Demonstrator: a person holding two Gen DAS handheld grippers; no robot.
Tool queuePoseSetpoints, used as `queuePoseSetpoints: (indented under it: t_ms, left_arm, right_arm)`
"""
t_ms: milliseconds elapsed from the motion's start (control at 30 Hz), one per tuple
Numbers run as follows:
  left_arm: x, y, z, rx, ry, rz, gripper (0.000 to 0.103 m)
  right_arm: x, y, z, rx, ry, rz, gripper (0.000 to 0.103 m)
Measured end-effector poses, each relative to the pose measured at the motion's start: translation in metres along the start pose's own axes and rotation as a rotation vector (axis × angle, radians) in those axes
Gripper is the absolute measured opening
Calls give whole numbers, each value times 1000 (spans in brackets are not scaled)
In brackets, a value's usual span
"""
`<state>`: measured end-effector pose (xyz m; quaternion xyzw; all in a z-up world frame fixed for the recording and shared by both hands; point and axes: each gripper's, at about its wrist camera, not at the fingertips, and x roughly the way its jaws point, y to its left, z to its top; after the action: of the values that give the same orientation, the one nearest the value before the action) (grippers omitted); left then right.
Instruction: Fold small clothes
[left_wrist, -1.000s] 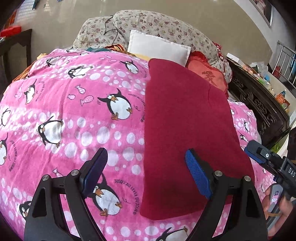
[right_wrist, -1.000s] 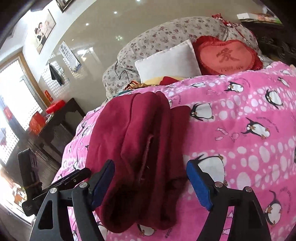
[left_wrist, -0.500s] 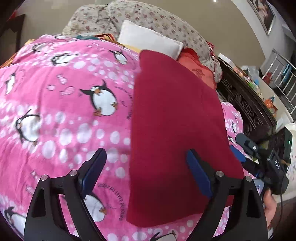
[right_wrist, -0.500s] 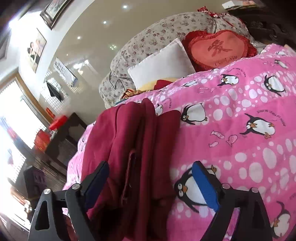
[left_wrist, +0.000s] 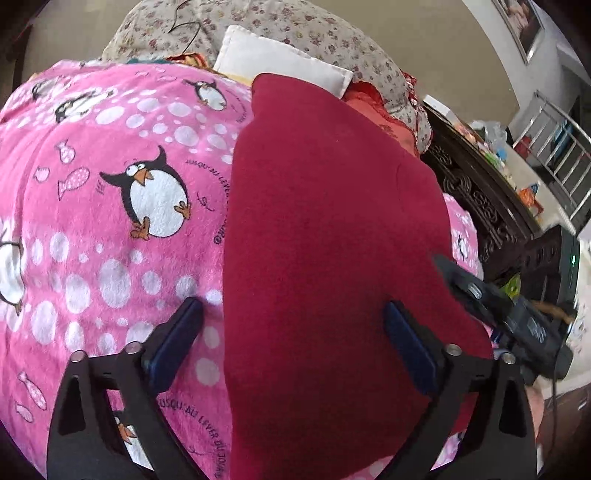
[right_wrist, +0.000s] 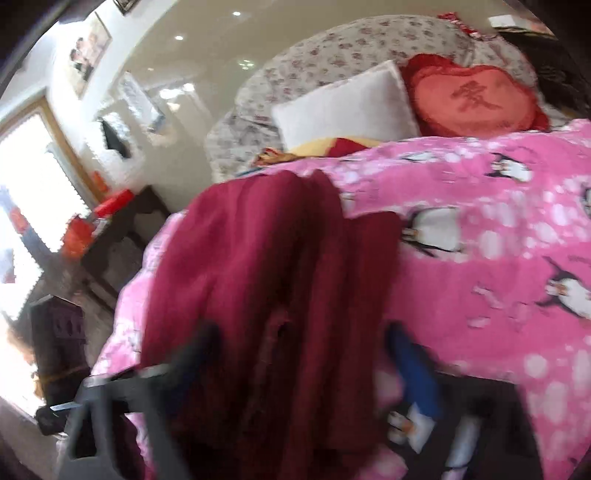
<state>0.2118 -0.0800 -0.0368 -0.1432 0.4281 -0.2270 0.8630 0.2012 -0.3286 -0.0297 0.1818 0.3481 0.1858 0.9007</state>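
Observation:
A dark red garment (left_wrist: 332, 236) lies folded lengthwise on the pink penguin blanket (left_wrist: 110, 192). In the left wrist view my left gripper (left_wrist: 291, 339) is open, its jaws straddling the garment's near left edge, one finger on the blanket, one over the cloth. The right gripper shows there at the right edge (left_wrist: 491, 299). In the right wrist view the garment (right_wrist: 266, 280) shows bunched folds, and my right gripper (right_wrist: 306, 362), blurred, is open around its near end.
A white pillow (left_wrist: 280, 55), a floral pillow (left_wrist: 325, 33) and a red heart cushion (right_wrist: 472, 99) lie at the bed's head. A dark carved wooden bed frame (left_wrist: 480, 192) runs along one side. A dark side table (right_wrist: 122, 229) stands beyond the bed.
Both grippers have moved in closer and lower onto the garment's near end. The right wrist view has turned blurred from motion. Both stay open.

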Motion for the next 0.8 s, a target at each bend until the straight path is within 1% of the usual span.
queuePoseSetpoints:
  t_ms: [33, 67, 133, 200, 333, 400, 467, 500, 567, 600, 633, 667, 700, 733, 767, 800]
  left_arm:
    - [-2, -3, 0, 19, 6, -20, 70]
    - [-5, -5, 0, 25, 11, -20, 69]
    - [-14, -9, 1, 34, 14, -4, 58]
    - [-27, -14, -2, 49, 9, -4, 54]
    - [-71, -22, -23, 62, 0, -10, 53]
    - [-98, -21, -38, 62, 2, -13, 53]
    - [-123, -14, -56, 52, 12, -8, 53]
    - [-132, -11, -67, 48, 13, 6, 53]
    - [-143, -6, -91, 45, 26, 59, 53]
    - [-143, -4, -103, 41, 30, 87, 54]
    - [-140, -2, -113, 43, 40, 114, 54]
    - [-133, -1, -123, 47, 63, 140, 54]
    - [-128, 1, -131, 46, 62, 165, 56]
    - [-128, 2, -133, 48, 39, 176, 58]
    - [-131, 1, -135, 50, 15, 186, 59]
    - [-134, 0, -134, 44, 12, 195, 59]
  right_arm:
    - [-1, 2, -1, 4, -10, -20, 55]
    - [-3, 4, -1, 4, -15, -18, 51]
    - [-13, 9, -4, 4, -33, -5, 45]
    - [-26, 14, -7, 14, -44, 29, 43]
    - [-56, 39, -23, 11, -40, 96, 43]
    - [-74, 54, -39, 10, -28, 155, 43]
    - [-83, 67, -56, -8, -2, 174, 43]
    - [-85, 76, -69, -31, 15, 164, 43]
    - [-81, 86, -94, -40, 54, 153, 44]
    - [-74, 88, -104, -35, 89, 135, 47]
    - [-64, 87, -113, -37, 136, 97, 50]
    - [-55, 86, -120, -48, 178, 37, 52]
    - [-53, 85, -125, -63, 194, -7, 58]
    - [-58, 85, -127, -62, 181, -9, 59]
    - [-69, 86, -129, -53, 158, -6, 60]
    - [-78, 88, -128, -53, 138, -8, 60]
